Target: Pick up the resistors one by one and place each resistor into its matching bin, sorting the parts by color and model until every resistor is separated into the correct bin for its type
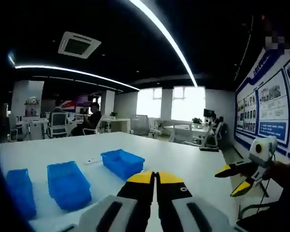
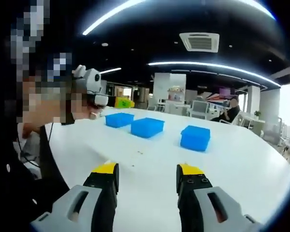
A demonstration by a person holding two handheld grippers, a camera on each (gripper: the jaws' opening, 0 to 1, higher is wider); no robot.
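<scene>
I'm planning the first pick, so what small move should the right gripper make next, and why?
Probably lower the right gripper toward the small specks on the white table just ahead of it. Its jaws stand open and hold nothing, and the three blue bins sit farther back. The specks may be resistors, but they are too small to tell.

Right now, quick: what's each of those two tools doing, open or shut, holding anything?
Left tool: shut, tips together, nothing seen between them, raised above the white table.
Right tool: open, wide gap between the tips, holding nothing.
</scene>
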